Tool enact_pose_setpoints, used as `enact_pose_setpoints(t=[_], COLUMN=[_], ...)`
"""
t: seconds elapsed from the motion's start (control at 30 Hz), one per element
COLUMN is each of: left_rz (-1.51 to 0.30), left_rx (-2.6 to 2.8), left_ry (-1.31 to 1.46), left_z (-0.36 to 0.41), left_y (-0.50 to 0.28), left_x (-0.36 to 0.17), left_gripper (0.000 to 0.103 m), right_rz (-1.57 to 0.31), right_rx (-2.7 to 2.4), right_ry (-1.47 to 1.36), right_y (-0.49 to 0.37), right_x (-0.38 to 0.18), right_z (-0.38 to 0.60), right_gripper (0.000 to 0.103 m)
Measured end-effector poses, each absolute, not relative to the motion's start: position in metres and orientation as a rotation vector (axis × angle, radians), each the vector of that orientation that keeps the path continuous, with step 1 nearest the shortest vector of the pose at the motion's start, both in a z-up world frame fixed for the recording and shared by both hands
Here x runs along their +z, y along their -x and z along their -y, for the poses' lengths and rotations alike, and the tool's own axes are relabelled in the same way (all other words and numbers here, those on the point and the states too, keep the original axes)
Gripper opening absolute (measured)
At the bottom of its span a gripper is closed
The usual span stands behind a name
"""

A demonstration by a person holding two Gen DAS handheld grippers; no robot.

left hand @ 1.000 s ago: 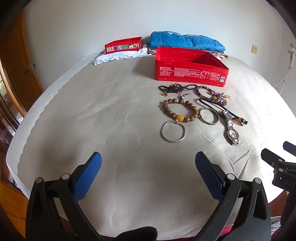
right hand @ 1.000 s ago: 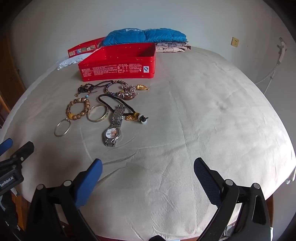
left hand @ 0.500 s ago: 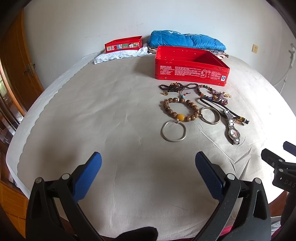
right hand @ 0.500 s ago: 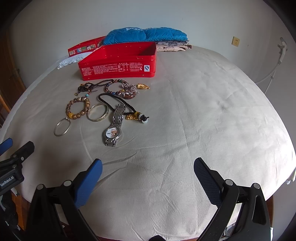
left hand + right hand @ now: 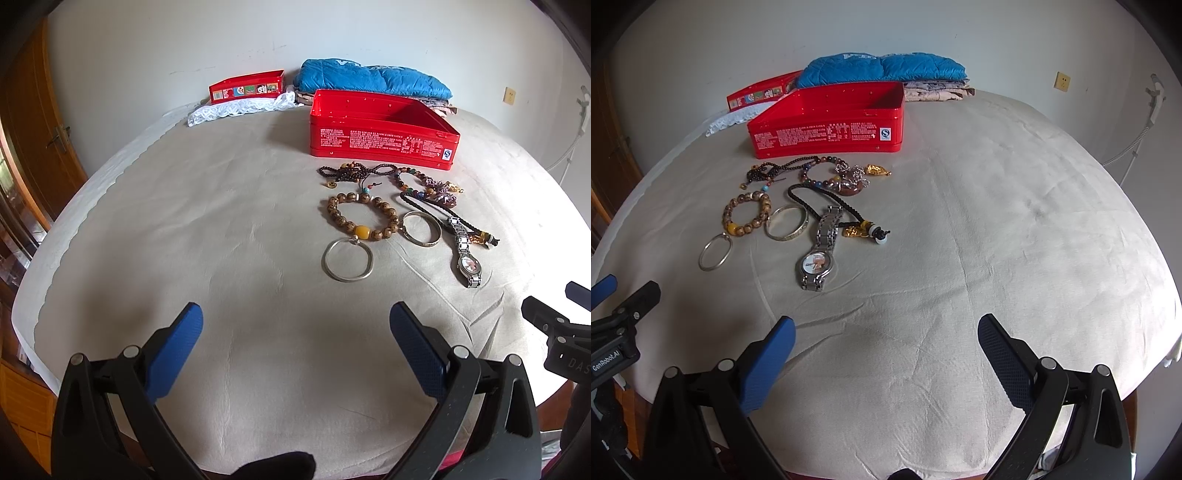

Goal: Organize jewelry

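Observation:
An open red tin box (image 5: 380,134) (image 5: 831,123) stands on a beige bed. In front of it lie several pieces: a thin silver ring bangle (image 5: 347,260) (image 5: 715,252), a brown bead bracelet with a yellow bead (image 5: 362,218) (image 5: 746,216), a wide silver bangle (image 5: 421,228) (image 5: 786,223), a steel wristwatch (image 5: 466,254) (image 5: 820,251), a black cord necklace with pendants (image 5: 849,214) and dark bead strings (image 5: 354,172). My left gripper (image 5: 295,341) stands open well short of the ring bangle. My right gripper (image 5: 886,345) is open too, nearer than the watch and to its right.
A red lid (image 5: 246,85) rests on white lace (image 5: 236,109) by the far wall. Folded blue bedding (image 5: 373,79) (image 5: 882,68) lies behind the box. A wooden door (image 5: 33,140) is at the left. The bed's right half (image 5: 1034,221) is bare cloth.
Both grippers have edged slightly forward toward the jewelry, which sits a little lower in both views. Nothing was taken hold of.

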State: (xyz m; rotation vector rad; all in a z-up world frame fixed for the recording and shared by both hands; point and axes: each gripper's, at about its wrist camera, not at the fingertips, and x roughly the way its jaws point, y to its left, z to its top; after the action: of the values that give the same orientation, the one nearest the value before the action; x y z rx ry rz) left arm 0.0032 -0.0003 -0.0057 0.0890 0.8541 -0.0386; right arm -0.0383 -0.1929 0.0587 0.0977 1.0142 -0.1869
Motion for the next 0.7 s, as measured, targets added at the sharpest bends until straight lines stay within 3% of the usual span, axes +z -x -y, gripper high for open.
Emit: enact_pose_setpoints(t=[0.7], left_rz=[-0.859], left_rx=[-0.036], left_ry=[-0.089], left_z=[-0.0019], left_y=[-0.0059], left_x=[-0.0115], left_gripper=[0.100], right_rz=[-1.023], right_rx=[-0.183], right_ry=[-0.103], right_y=[0.0368], right_x=[0.0537], right_z=[0.1931], right_gripper=[0.099])
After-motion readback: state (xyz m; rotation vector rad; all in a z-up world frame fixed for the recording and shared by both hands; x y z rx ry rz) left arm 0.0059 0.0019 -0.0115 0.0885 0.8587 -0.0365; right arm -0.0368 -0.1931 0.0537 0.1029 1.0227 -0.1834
